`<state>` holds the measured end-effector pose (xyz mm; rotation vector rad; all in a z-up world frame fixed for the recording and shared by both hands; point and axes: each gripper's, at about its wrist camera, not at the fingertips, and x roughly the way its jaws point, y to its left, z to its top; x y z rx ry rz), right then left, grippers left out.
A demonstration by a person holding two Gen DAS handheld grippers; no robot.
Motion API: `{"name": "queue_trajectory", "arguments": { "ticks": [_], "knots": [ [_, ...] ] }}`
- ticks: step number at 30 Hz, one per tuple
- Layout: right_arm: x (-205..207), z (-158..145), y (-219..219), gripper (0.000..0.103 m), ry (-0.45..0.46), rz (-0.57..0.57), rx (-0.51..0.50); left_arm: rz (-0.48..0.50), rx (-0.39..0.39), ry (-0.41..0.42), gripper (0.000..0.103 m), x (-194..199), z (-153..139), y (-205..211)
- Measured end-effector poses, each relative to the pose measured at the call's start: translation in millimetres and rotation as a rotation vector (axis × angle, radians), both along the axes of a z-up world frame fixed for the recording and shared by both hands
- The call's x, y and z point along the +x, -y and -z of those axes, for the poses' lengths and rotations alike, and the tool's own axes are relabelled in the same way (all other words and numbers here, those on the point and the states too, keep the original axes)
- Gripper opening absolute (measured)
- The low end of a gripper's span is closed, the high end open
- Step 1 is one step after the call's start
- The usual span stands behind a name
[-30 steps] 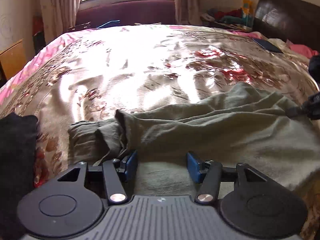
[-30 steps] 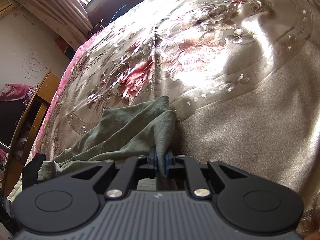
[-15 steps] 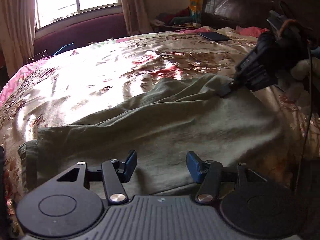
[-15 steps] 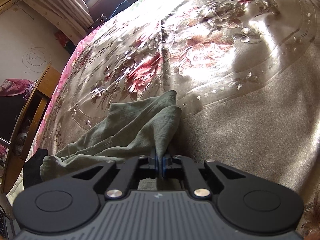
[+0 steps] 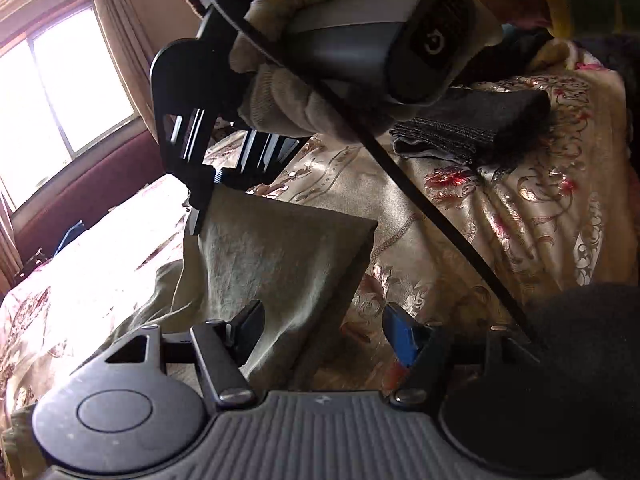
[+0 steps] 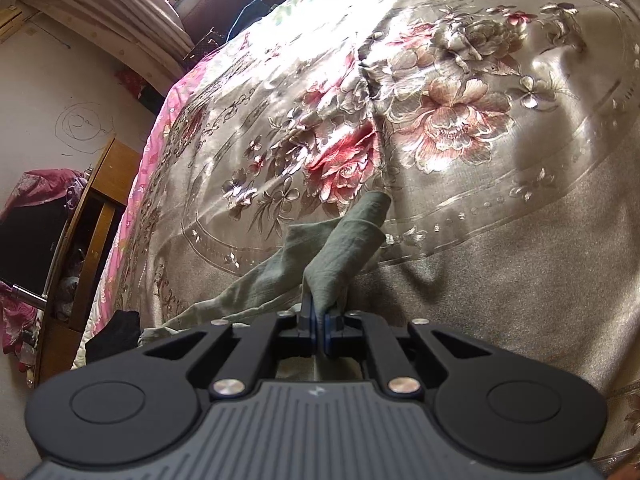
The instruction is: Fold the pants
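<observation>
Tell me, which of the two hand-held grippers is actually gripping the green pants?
The right hand-held gripper: it pinches the green pants. The left hand-held gripper is opening, its fingers clamping nothing.

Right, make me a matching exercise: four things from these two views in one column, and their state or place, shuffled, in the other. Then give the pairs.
Things
1. left gripper
2. right gripper
3. olive pants
4. dark folded clothes

States
A. corner lifted off the bed
B. clamped on cloth
C. jaws opening, gripping nothing
D. lying on the floral bedspread

Pairs: 1-C, 2-B, 3-A, 4-D
</observation>
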<state>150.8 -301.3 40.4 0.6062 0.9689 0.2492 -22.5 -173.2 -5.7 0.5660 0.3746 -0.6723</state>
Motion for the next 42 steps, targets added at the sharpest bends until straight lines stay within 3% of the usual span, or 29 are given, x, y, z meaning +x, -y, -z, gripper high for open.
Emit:
{"name": "queue_trajectory", "arguments": {
  "ticks": [3, 5, 6, 8, 11, 13, 17, 22, 27, 33, 37, 41, 42],
  "knots": [
    [0, -2, 0, 0.005, -0.006, 0.003, 0.015, -0.058, 0.027, 0.084, 0.079, 1, 6, 15],
    [-1, -2, 2, 0.005, -0.012, 0.013, 0.031, -0.089, 0.039, 0.084, 0.076, 10, 9, 20],
    [-1, -2, 3, 0.005, -0.014, 0.021, 0.039, -0.091, 0.032, 0.061, 0.070, 13, 8, 20],
    [0, -3, 3, 0.005, -0.012, 0.033, 0.044, -0.106, -0.025, -0.027, 0.043, 25, 1, 10],
    [2, -4, -2, 0.005, -0.012, 0.031, 0.034, -0.159, -0.163, -0.178, 0.027, 44, -13, -24],
    [5, -4, -7, 0.006, -0.010, 0.031, 0.020, -0.210, -0.259, -0.258, 0.023, 57, -23, -50],
    [14, -8, -29, 0.006, 0.009, 0.031, 0.002, -0.288, -0.438, -0.332, 0.021, 71, -42, -102],
    [27, -39, -96, 0.006, 0.116, -0.085, -0.137, -0.362, -0.633, -0.364, 0.021, 62, -58, -173],
    [33, -47, -190, 0.006, 0.185, -0.291, -0.237, -0.458, -0.718, -0.362, 0.021, 43, -55, -225],
    [32, -21, -292, 0.006, 0.203, -0.493, -0.366, -0.586, -0.798, -0.416, 0.021, 30, -38, -271],
    [36, 2, -329, 0.006, 0.173, -0.536, -0.397, -0.659, -0.911, -0.478, 0.021, 31, -29, -300],
    [25, 7, -350, 0.006, 0.180, -0.588, -0.450, -0.677, -0.967, -0.516, 0.021, 28, -23, -311],
    [22, 7, -353, 0.010, 0.180, -0.595, -0.461, -0.676, -0.979, -0.524, 0.021, 27, -23, -313]
  ]
}}
